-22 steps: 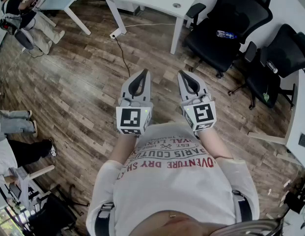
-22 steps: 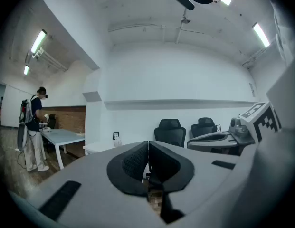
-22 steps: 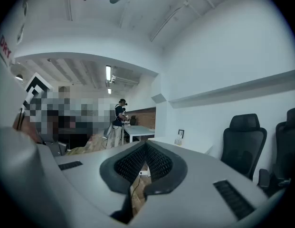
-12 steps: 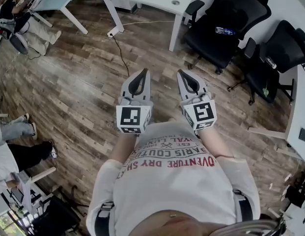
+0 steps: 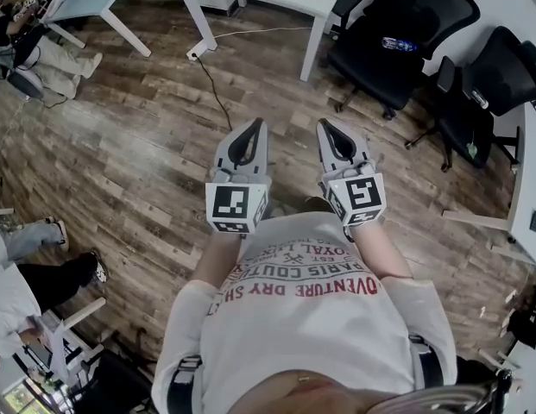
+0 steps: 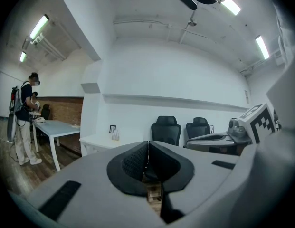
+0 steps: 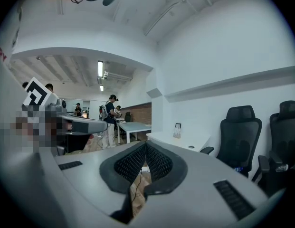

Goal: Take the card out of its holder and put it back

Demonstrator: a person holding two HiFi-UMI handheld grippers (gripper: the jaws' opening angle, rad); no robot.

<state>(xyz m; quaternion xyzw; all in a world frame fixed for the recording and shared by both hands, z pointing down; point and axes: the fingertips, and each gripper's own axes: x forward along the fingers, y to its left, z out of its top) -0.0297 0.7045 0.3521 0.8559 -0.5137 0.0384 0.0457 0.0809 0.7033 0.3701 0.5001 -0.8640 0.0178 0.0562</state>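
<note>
The left gripper (image 5: 254, 128) and the right gripper (image 5: 324, 128) are held side by side, roughly level, each with its jaws closed together and nothing gripped between them.

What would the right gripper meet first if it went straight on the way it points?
Probably the white desk; the right gripper, shut and empty, has open air until then, though depth is unclear.

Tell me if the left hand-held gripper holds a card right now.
No: the left hand-held gripper has its jaws shut together with nothing between them.
</note>
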